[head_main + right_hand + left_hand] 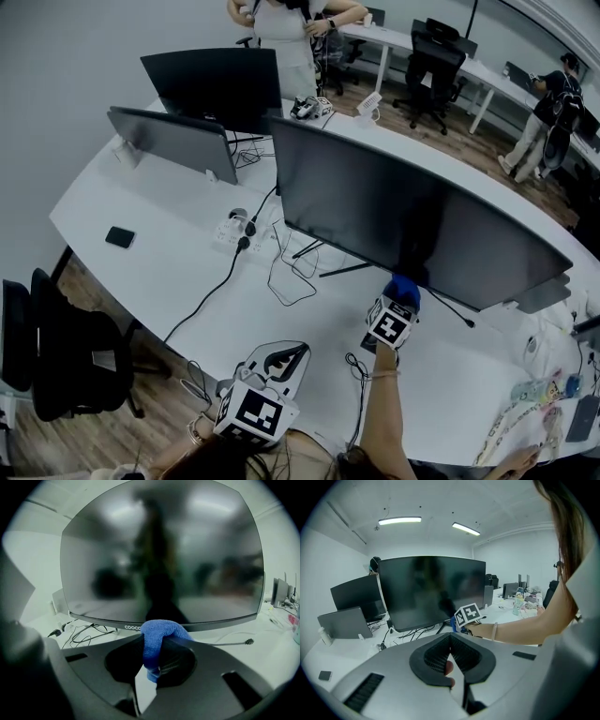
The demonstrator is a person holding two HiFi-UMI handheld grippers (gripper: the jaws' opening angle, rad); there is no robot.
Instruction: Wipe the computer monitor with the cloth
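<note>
holding the blue cloth (157,633) tight, the right tongs (157,643) have the monitor (159,559) just ahead; left tongs (451,637) are closed, empty. pushing too hard could tip it away.

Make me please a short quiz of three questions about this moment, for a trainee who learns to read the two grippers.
1. Which gripper holds the blue cloth? A: left. B: right. C: neither.
2. True or false: the cloth is at the top edge of the large monitor.
3. Fill in: the jaws of the left gripper are ____, with nothing between them.

Key
1. B: the right gripper is clamped on it.
2. False: it is at the monitor's lower edge.
3. Together.
</note>
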